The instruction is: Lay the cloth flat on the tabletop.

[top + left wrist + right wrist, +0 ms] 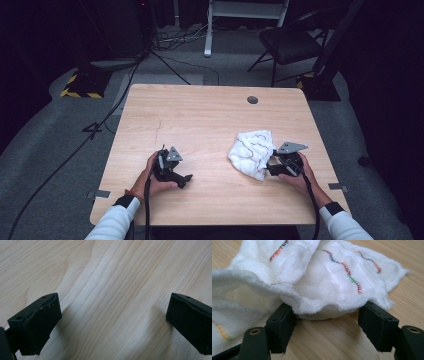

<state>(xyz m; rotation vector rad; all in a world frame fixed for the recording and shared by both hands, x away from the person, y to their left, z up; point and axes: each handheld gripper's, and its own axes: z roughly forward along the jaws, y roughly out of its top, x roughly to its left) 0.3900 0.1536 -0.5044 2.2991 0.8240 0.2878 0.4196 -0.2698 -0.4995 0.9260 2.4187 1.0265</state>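
Note:
A crumpled white cloth (251, 149) with coloured wavy stitching lies on the right half of the wooden table (200, 120). My right gripper (270, 168) sits at the cloth's right edge, pointing left into it. In the right gripper view the cloth (329, 282) has its frayed hem draped over the tips of the two black jaws, and the right gripper (327, 311) stands open around that hem. My left gripper (186, 179) rests low at the table's front left, away from the cloth. In its own view the left gripper (113, 302) is wide open over bare wood.
A grey cable hole (252, 99) sits near the table's far edge. Tape marks (102, 193) flank the front corners. On the floor beyond are a dark chair (290, 42), cables (175, 42) and a yellow-black striped base (80, 87).

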